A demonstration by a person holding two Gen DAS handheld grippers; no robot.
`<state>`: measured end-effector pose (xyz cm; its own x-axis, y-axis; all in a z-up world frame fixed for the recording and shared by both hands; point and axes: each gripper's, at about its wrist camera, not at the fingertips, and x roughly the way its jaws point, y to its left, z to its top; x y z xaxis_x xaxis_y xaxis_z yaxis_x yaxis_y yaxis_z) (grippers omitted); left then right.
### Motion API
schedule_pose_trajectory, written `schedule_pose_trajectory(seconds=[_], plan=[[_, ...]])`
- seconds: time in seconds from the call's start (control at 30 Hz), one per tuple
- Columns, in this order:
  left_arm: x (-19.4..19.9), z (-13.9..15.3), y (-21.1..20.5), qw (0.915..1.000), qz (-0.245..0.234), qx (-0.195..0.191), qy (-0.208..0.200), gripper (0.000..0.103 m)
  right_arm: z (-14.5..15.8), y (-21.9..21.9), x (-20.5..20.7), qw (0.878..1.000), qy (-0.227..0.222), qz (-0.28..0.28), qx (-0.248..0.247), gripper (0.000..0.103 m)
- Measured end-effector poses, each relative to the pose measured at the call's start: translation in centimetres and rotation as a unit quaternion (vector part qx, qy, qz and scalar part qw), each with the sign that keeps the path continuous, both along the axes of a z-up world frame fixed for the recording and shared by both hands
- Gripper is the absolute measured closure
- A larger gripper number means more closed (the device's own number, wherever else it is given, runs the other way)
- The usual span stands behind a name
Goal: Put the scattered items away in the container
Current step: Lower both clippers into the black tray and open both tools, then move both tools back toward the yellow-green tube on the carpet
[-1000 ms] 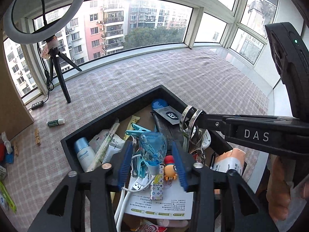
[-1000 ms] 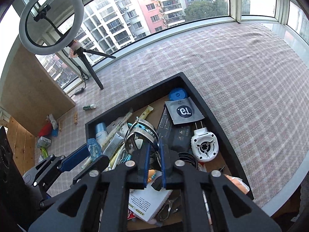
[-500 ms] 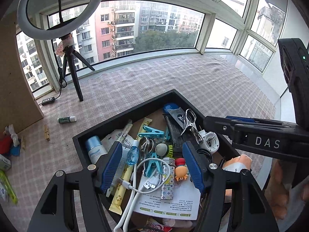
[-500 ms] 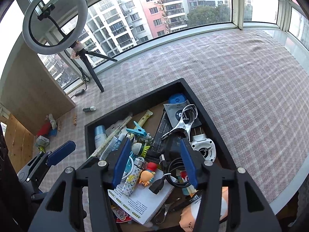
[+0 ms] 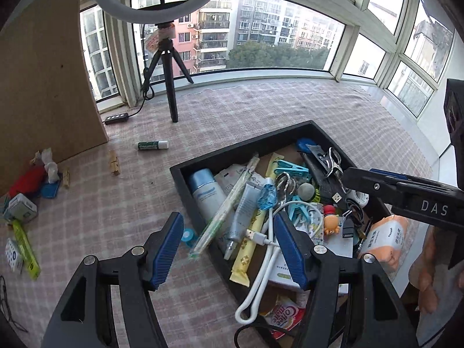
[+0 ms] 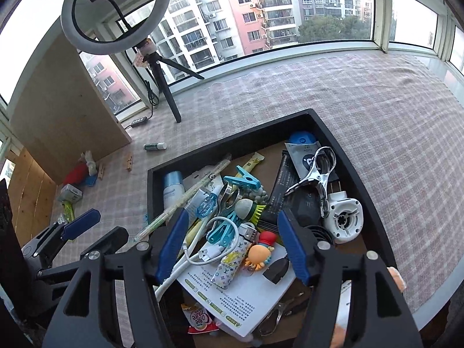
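1. Your right gripper [image 6: 230,242] hangs over the black container [image 6: 352,156], jaws opening with nothing pinched; the metal clip [image 6: 314,178] lies inside, just ahead of it.
2. Your left gripper [image 5: 229,245] is spread and empty, straddling the container's near-left wall.
3. Ahead and left of it, well apart, lies the green tube [image 5: 152,145] on the checked cloth [image 5: 261,107]. Approach it low, jaws across its width.

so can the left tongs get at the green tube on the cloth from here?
Probably yes. The green tube lies alone on the checked cloth, outside the black tray, nothing around it. The left tongs are open and empty, though it lies well ahead.
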<state>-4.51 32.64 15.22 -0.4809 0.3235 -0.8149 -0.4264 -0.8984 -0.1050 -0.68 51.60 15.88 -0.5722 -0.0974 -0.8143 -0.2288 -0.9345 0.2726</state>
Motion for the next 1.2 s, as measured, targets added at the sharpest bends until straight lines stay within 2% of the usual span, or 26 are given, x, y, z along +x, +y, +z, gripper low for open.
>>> schedule_pose_trajectory(seconds=[0.23, 0.43, 0.7, 0.87, 1.2], plan=[[0.8, -2.3, -8.0, 0.9983, 0.053, -0.016, -0.018, 0.040, -0.9, -3.8, 1.2, 0.999, 0.025, 0.034, 0.022, 0.040], [1.4, -4.2, -15.7, 0.9930, 0.109, -0.030, -0.034, 0.041, -1.7, -7.7, 1.4, 0.997, 0.015, 0.058, 0.057, 0.040], [1.6, -5.0, -25.0, 0.9829, 0.176, -0.038, -0.041, 0.041, -2.4, -12.8, 0.6, 0.994, -0.002, 0.068, 0.084, 0.040], [1.7, -5.2, -29.5, 0.9781, 0.202, -0.032, -0.039, 0.041, -3.3, -15.1, 0.0, 0.995, -0.020, 0.069, 0.066, 0.040], [0.1, -5.9, -35.2, 0.9735, 0.224, -0.029, -0.034, 0.041, -2.3, -21.1, -2.8, 0.995, -0.004, 0.097, 0.038, 0.040]])
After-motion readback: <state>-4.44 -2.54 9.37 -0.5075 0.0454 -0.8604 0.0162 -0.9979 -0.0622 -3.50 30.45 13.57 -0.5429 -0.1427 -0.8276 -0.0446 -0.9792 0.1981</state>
